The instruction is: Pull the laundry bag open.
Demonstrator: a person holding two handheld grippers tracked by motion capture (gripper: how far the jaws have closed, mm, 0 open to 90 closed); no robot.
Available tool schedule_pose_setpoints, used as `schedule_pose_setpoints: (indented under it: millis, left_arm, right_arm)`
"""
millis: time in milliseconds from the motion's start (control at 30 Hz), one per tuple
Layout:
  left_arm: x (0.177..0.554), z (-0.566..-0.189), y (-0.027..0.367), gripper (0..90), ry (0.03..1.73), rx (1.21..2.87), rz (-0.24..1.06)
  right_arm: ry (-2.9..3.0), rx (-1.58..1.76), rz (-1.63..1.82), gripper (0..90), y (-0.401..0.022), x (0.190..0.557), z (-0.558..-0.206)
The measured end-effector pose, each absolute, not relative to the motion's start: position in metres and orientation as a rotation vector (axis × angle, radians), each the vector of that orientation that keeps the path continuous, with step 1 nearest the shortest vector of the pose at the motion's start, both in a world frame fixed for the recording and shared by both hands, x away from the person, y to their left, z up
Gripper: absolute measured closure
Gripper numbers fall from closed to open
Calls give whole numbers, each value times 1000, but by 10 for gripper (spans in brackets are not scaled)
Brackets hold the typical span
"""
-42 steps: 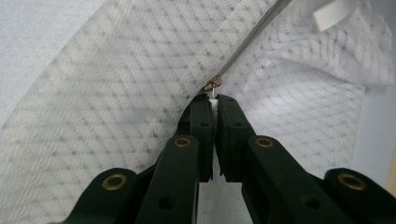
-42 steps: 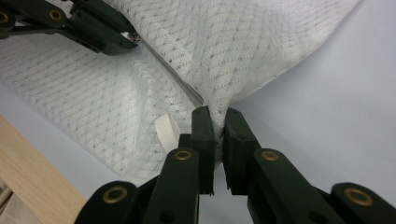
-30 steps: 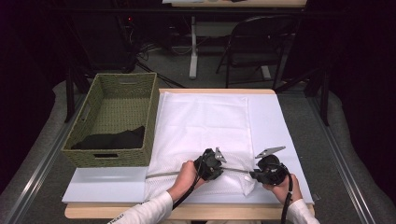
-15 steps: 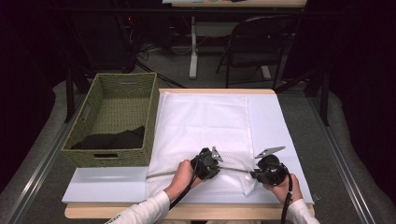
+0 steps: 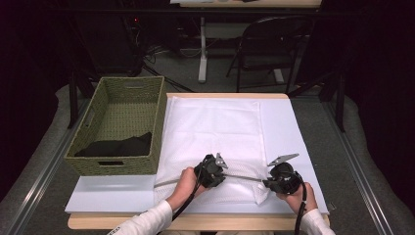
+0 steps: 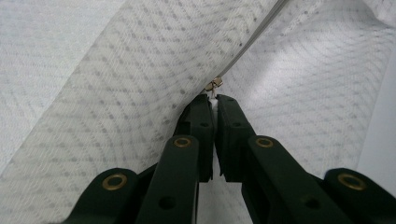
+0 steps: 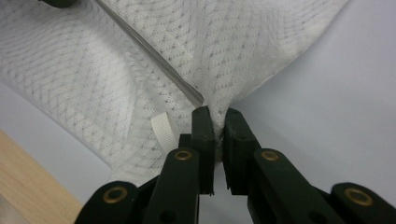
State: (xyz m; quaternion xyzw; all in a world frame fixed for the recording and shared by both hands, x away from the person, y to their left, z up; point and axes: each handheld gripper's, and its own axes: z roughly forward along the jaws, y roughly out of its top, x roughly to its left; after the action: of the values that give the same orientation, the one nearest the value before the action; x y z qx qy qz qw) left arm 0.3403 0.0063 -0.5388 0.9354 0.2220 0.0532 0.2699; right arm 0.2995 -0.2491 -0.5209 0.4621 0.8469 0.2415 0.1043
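While the white mesh bag lies flat on the pale sheet in the middle of the table, I have both claws pinched on its near edge. My left gripper is closed on the small white pull hanging from the brass zipper slider, jaws pressed nearly together around it. My right gripper is clamped on a fold of mesh at the bag's near right corner, where the grey zipper line ends; a short ribbed white loop sits just beside its left jaw.

Between the two claws the zipper runs taut and straight in the high view. Close behind my hands is the table's wooden front edge; bare sheet lies to the right of the bag.

Fine and perforated, the mesh has a diamond weave and is soft and puckered where I grip it. Left of the bag stands a green woven basket, rectangular, with dark cloth lying in it.
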Motion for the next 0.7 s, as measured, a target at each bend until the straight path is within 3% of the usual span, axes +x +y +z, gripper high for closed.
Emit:
schedule_pose_setpoints:
  millis: [700]
  left_arm:
    - [336,-535,36,867,651,2529,159]
  right_arm:
    - [2497,1365,702,849,-252,301,-521]
